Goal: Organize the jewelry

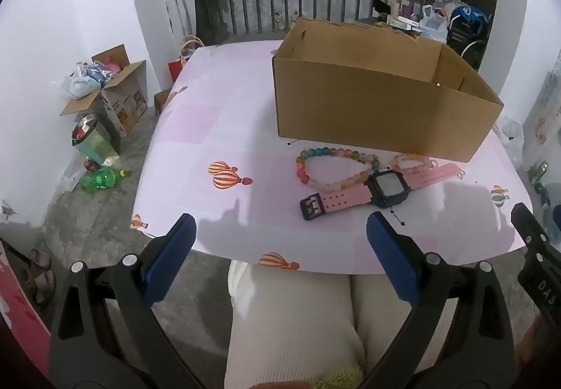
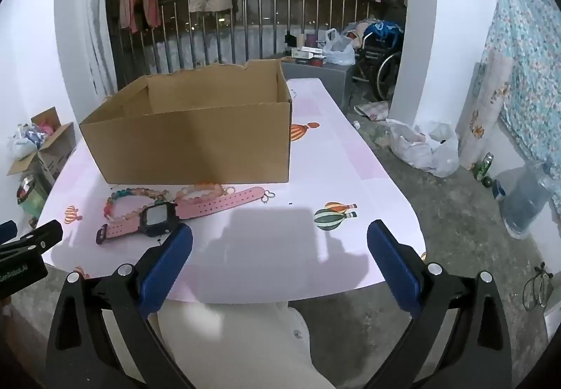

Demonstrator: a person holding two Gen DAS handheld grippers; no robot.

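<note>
Both sets of tongs are spread wide with nothing in them: the left tongs (image 1: 280, 234) hang over the near edge of the counter (image 1: 217, 129), the right tongs (image 2: 279, 241) likewise, further right. Just past them lies a pink-strapped watch (image 1: 380, 189) with a dark square face, touching a multicolored bead bracelet (image 1: 333, 166) on its far left and a pink bead bracelet (image 1: 413, 161) tucked against the open cardboard box (image 1: 368, 108) behind. The right wrist view alone catches small metal rings (image 2: 267, 196) at the strap's right tip; they're too tiny to identify. The left view barely shows that spot. The box floor is hidden in both views. Hot-air balloon prints dot the pink cloth.
</note>
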